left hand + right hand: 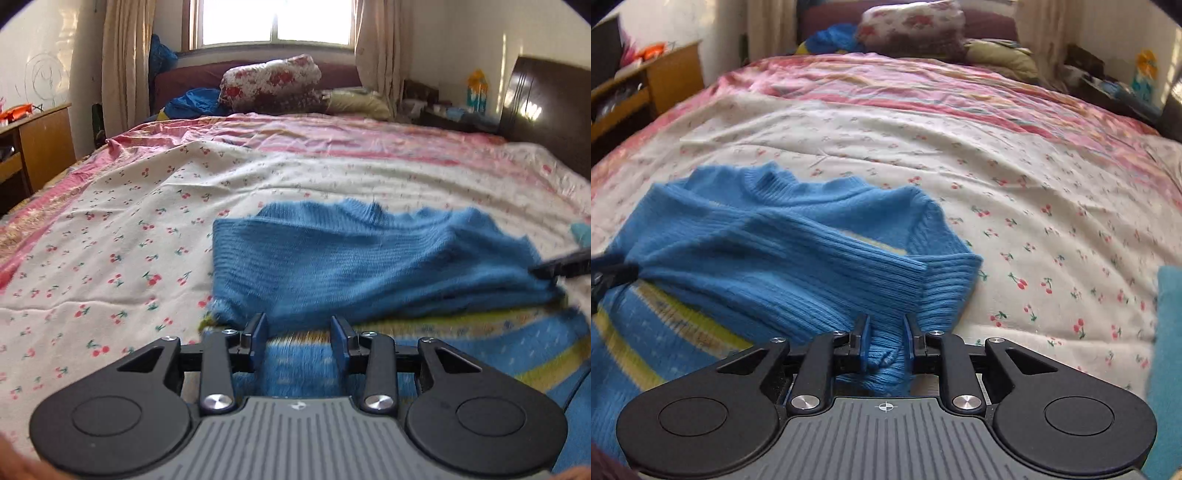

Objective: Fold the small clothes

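Clearly, we had the right claw (885, 341) clamped on the blue sweater's (783, 240) ribbed sleeve at lower centre, the garment spreading leftward over the bed (960, 155), while our left claw (299, 338) hung open just short of its hem.

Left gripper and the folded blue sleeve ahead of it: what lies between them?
In the left wrist view, only the sweater's striped body lies between the left gripper and the blue sleeve.

Ribbed blue knit sweater (783, 251) lies on a wrinkled cotton bedsheet (1015, 177); the right tool (885, 338) is matt black plastic.
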### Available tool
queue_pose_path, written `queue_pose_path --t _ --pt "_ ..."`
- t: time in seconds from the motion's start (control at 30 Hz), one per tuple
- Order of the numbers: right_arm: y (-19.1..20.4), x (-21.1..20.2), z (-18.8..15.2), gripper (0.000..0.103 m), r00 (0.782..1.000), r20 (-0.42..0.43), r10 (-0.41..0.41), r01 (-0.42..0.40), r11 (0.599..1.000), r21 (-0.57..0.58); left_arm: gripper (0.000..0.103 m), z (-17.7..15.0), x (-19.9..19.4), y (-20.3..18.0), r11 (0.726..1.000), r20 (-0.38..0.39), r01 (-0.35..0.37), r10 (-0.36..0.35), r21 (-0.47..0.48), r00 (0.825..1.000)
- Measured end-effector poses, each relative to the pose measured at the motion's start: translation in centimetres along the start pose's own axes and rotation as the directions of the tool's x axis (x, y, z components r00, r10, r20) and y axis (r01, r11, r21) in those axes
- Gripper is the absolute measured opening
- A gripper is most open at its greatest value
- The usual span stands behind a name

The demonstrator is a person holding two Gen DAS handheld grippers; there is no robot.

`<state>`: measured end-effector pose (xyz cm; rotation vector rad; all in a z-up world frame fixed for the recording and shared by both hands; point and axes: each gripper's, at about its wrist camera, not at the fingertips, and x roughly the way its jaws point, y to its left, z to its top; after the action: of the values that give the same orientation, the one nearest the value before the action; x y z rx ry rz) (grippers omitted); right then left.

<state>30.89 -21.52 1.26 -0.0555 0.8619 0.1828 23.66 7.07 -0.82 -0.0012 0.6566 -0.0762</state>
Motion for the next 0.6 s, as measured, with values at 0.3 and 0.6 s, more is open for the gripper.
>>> queue_pose_path --t 0.3,0.6 --pt "-1.4 -1.4 -1.9 0.028 1.0 0.009 -0.016 0.016 0.997 0.081 0.044 -1.5 -2.5 1.0 1.0 -0.062 -0.026 0.025 -0.018 0.998" --pt "-0.4 -7.1 -7.3 0.028 0.992 0.005 0.123 -0.123 0.987 0.1 0.044 -4.6 -6.4 1.5 0.999 -0.13 -0.04 0.037 -0.019 0.991"
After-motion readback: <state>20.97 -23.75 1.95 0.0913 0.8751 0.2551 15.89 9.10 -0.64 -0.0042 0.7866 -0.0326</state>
